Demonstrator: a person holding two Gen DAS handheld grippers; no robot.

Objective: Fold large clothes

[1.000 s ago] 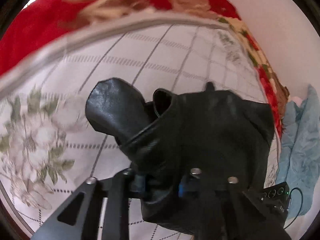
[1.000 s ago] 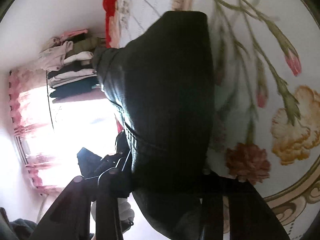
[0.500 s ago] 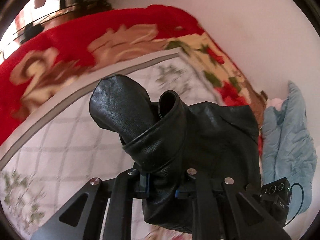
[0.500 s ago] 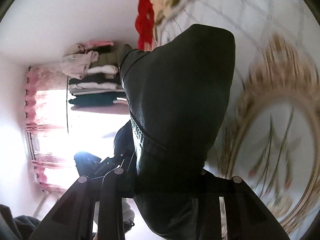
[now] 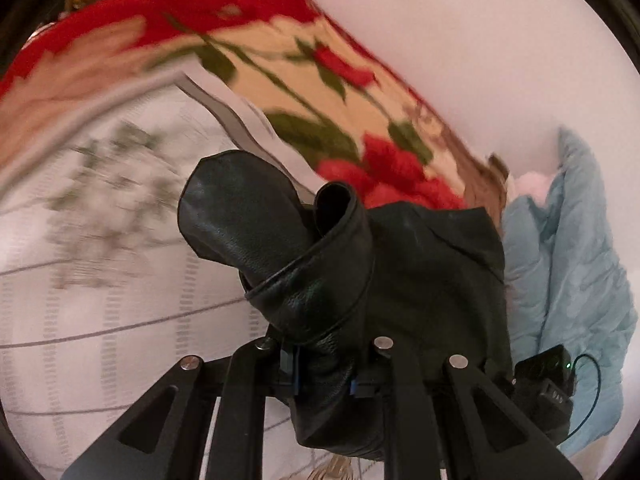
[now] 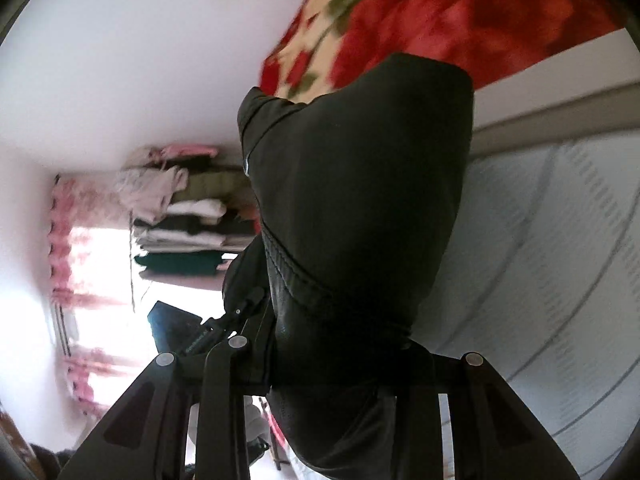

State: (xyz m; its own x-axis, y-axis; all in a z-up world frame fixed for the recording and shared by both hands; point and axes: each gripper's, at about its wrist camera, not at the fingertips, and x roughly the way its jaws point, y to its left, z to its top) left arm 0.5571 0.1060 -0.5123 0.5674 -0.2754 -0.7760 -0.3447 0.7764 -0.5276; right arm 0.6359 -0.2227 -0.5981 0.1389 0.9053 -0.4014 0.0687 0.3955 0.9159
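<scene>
A black leather garment [image 5: 400,280] hangs between both grippers, lifted above the bed. My left gripper [image 5: 324,376] is shut on a bunched, rolled edge of it; the rolled part sticks up toward the camera. In the right wrist view the same black leather garment [image 6: 360,208] fills the middle of the frame, and my right gripper [image 6: 332,364] is shut on its edge. The fingertips of both grippers are hidden by the leather.
Below lies a white bedsheet [image 5: 100,300] with grey lines and green flowers, and a red and cream floral blanket [image 5: 320,92] by the wall. A light blue garment [image 5: 568,288] lies at the right. A stack of folded clothes [image 6: 180,216] stands by a bright window with pink curtains [image 6: 64,248].
Both grippers have swung with the garment toward the head of the bed: the red blanket and wall now fill more of both views. The grip on the leather is unchanged.
</scene>
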